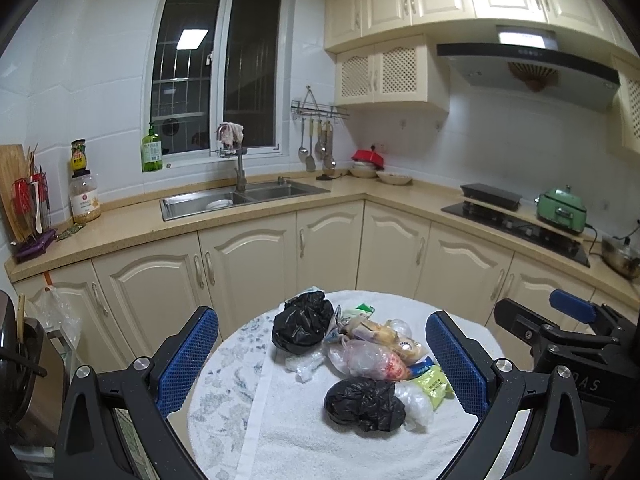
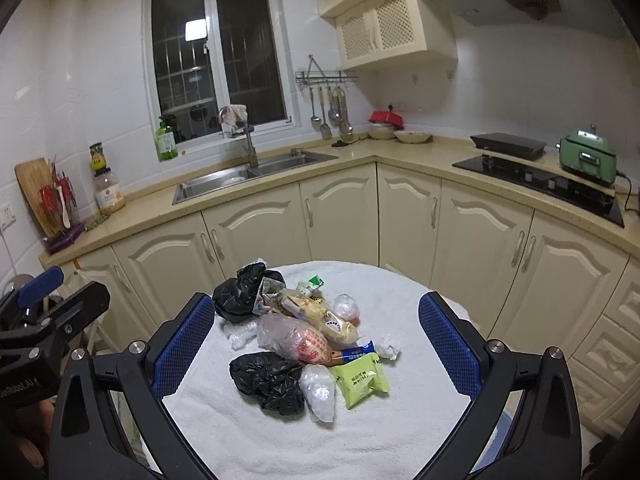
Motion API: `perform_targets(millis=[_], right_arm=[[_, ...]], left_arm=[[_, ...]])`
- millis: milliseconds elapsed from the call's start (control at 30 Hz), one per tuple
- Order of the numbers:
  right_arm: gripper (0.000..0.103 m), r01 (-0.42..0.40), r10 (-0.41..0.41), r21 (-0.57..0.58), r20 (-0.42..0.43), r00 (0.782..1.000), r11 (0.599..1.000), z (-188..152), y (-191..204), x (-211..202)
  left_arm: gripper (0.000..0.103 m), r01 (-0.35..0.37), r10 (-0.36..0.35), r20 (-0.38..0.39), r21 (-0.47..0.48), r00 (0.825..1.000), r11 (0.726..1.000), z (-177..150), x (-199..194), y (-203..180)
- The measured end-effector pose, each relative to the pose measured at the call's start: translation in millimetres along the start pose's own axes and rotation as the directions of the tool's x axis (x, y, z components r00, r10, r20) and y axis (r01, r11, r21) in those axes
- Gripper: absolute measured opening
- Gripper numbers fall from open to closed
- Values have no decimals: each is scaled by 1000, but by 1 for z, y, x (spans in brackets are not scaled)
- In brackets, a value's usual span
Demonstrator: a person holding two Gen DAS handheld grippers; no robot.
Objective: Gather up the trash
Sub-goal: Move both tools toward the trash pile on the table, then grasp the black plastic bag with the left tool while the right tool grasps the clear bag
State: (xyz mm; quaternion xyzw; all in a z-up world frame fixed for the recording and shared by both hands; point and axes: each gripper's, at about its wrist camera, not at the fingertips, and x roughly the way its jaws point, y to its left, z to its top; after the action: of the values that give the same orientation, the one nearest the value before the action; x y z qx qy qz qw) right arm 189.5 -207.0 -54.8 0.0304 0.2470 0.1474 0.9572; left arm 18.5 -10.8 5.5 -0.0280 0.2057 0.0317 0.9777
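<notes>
I hold both tools above the near edge of the round table (image 1: 280,432), which is covered with a white towel. The left gripper (image 1: 322,364) and the right gripper (image 2: 316,344) are both spread wide and carry nothing.

The trash is in one heap at the middle of the table: a near black bag (image 2: 272,380), a far black bag (image 2: 240,294), a green snack packet (image 2: 362,378), a clear bag with red print (image 2: 296,340) and a yellowish wrapper (image 2: 320,318).

I think the main risk is that the pieces overlap. If I pinch one thin film, its neighbour may be dragged and slide off the towel, or the towel itself may be caught in the pads. The two tools are near each other, so they may collide if both reach into the heap.

I see no bin in either view. On the counter, the sink (image 1: 240,198) has a white dish in its left basin, and the big jar (image 1: 84,198) holds something pale and grainy.
</notes>
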Motion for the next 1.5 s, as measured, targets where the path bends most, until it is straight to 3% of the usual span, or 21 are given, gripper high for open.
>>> perform_targets(millis=[400, 733, 1033, 1200, 1333, 1500], right_arm=[[101, -12, 14, 16, -79, 997, 1000, -7, -10, 27], [94, -20, 20, 0, -204, 979, 1000, -32, -15, 72], [81, -34, 25, -20, -351, 936, 999, -65, -21, 124], [80, -38, 29, -13, -414, 910, 999, -81, -28, 141], [72, -38, 21, -30, -451, 892, 999, -91, -30, 152], [70, -30, 23, -8, -486, 874, 1000, -101, -44, 160]], left_arm=[[102, 27, -26, -55, 6, 998, 1000, -8, 34, 3], [102, 32, -34, -187, -12, 982, 999, -26, 84, 10], [102, 67, -72, -358, -25, 931, 997, -49, 144, 11], [102, 98, -99, -411, -23, 906, 995, -59, 176, 6], [102, 111, -114, -441, -32, 891, 993, -72, 209, 1], [102, 141, -162, -492, -79, 855, 987, -86, 251, 1]])
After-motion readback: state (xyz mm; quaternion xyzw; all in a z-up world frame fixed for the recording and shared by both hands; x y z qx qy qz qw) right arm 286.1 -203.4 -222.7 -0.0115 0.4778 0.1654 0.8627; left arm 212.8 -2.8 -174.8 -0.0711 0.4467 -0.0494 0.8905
